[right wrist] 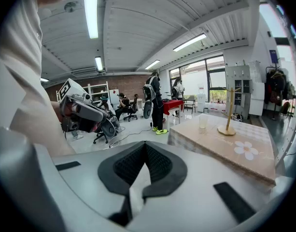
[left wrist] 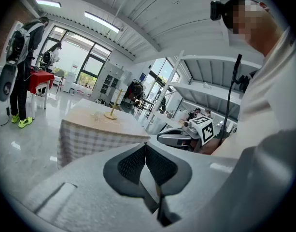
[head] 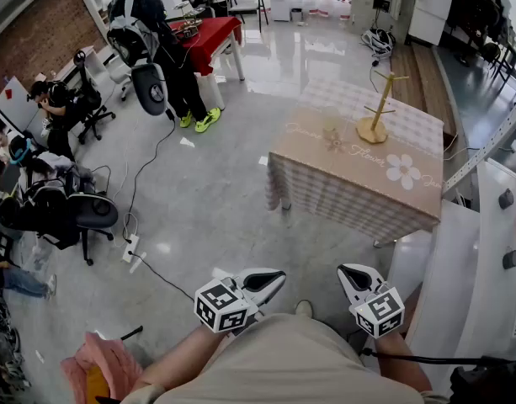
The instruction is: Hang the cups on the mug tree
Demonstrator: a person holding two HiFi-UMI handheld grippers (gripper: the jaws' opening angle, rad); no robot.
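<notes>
One glossy grey floor (head: 215, 200), taking up most of the head view.

One table (head: 350, 188) under a beige cloth with checked sides and a printed white flower (head: 403, 171). It stands at 1 o'clock from the person's hands and well apart from them. It also shows in the left gripper view (left wrist: 90, 129) and in the right gripper view (right wrist: 230, 149).

One white shelving unit (head: 485, 251) at 3 o'clock, just beside the table's near right corner.

One standing person (head: 156, 49) in dark clothes and yellow-green shoes at 11 o'clock, beside one red-topped table (head: 214, 34).

One black office chair (head: 85, 213) at 9 o'clock.

One wooden mug tree (head: 375, 112), upright on a round base, toward the far side of the table top. It appears at 11 o'clock in the left gripper view (left wrist: 114, 105) and at 2 o'clock in the right gripper view (right wrist: 229, 112).

Two hand-held grippers, low in the head view near the person's body and pointing toward the table.
- Left gripper (head: 274, 278) at 6 o'clock: jaws pressed together and empty, as its own view (left wrist: 146, 149) shows.
- Right gripper (head: 348, 273) at 5 o'clock: jaws likewise closed tight and holding nothing (right wrist: 146, 146).

One clear cup (head: 331, 133), upright on the table top at 9 o'clock from the mug tree's base, near it but not touching. It also shows in both gripper views (left wrist: 96, 114) (right wrist: 203, 122).
</notes>
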